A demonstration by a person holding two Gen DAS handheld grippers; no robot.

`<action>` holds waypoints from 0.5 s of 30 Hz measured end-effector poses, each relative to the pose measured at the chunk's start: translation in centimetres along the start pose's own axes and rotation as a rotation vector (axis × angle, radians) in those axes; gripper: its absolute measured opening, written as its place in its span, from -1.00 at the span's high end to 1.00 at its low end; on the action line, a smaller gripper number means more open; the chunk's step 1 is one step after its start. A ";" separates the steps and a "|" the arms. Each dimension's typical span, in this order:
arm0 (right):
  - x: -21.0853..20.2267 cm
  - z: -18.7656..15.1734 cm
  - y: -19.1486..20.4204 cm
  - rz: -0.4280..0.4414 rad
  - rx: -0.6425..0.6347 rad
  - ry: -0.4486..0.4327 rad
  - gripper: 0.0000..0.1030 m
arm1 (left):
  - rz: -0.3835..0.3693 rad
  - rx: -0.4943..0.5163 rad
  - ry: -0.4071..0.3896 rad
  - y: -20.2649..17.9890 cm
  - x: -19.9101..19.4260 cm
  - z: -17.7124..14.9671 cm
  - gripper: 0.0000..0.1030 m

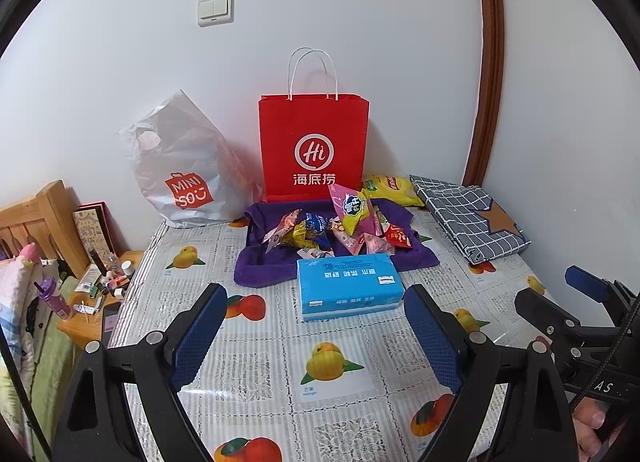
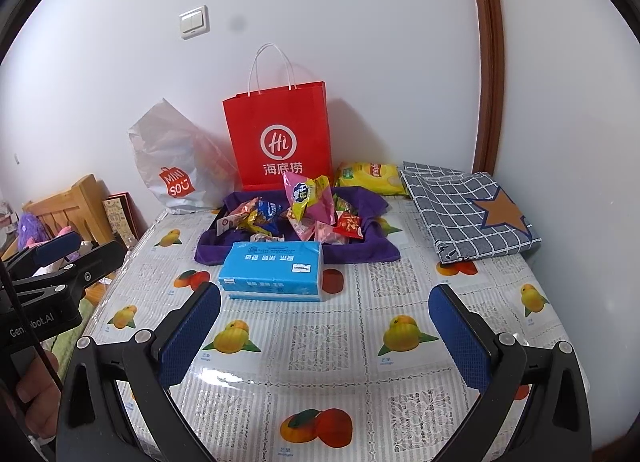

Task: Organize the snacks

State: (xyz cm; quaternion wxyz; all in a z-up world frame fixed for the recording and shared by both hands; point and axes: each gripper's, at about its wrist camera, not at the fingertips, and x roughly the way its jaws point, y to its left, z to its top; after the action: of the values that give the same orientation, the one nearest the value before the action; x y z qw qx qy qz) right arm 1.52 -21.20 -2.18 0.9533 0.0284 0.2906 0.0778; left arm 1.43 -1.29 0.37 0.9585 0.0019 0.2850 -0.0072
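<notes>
Several small snack packets (image 1: 340,227) (image 2: 298,213) lie heaped on a purple cloth (image 1: 256,266) (image 2: 360,250) at the back of the table. A yellow chip bag (image 1: 394,189) (image 2: 370,177) lies behind them to the right. Against the wall stands a red paper bag (image 1: 314,145) (image 2: 280,141). A blue tissue pack (image 1: 348,286) (image 2: 272,268) lies in front of the cloth. My left gripper (image 1: 316,338) hovers open over the table, short of the tissue pack. My right gripper (image 2: 326,330) is open too, nothing between its pads.
A white Miniso plastic bag (image 1: 184,177) (image 2: 176,169) leans at the back left. A folded grey checked cloth (image 1: 472,221) (image 2: 464,209) lies at the back right. The table wears a fruit-print cover (image 1: 332,366) (image 2: 320,342). A cluttered wooden stand (image 1: 100,294) sits left.
</notes>
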 end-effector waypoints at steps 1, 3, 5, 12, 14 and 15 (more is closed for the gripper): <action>0.0 0.0 0.0 -0.002 0.000 0.000 -0.99 | 0.000 0.000 0.000 0.0 0.0 0.0 -0.74; 0.0 0.0 0.0 -0.001 0.000 0.000 -0.99 | 0.000 -0.001 0.000 0.0 0.0 0.0 -0.74; 0.0 0.0 0.1 0.001 0.000 0.000 -0.99 | 0.000 0.000 0.000 0.0 -0.1 0.0 -0.74; 0.0 0.1 0.2 0.002 0.000 0.000 -0.99 | 0.001 -0.001 0.000 0.0 -0.1 0.0 -0.74; 0.0 0.1 0.2 0.002 -0.001 -0.001 -0.99 | 0.001 -0.001 0.000 0.0 -0.1 0.0 -0.74; 0.0 0.1 0.2 0.002 -0.001 -0.002 -0.99 | 0.001 0.000 0.000 0.0 -0.1 0.0 -0.74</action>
State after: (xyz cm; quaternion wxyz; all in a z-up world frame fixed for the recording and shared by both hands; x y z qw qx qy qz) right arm 1.54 -21.02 -2.11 0.9535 0.0282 0.2896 0.0791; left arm 1.35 -1.33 0.41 0.9585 0.0019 0.2849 -0.0067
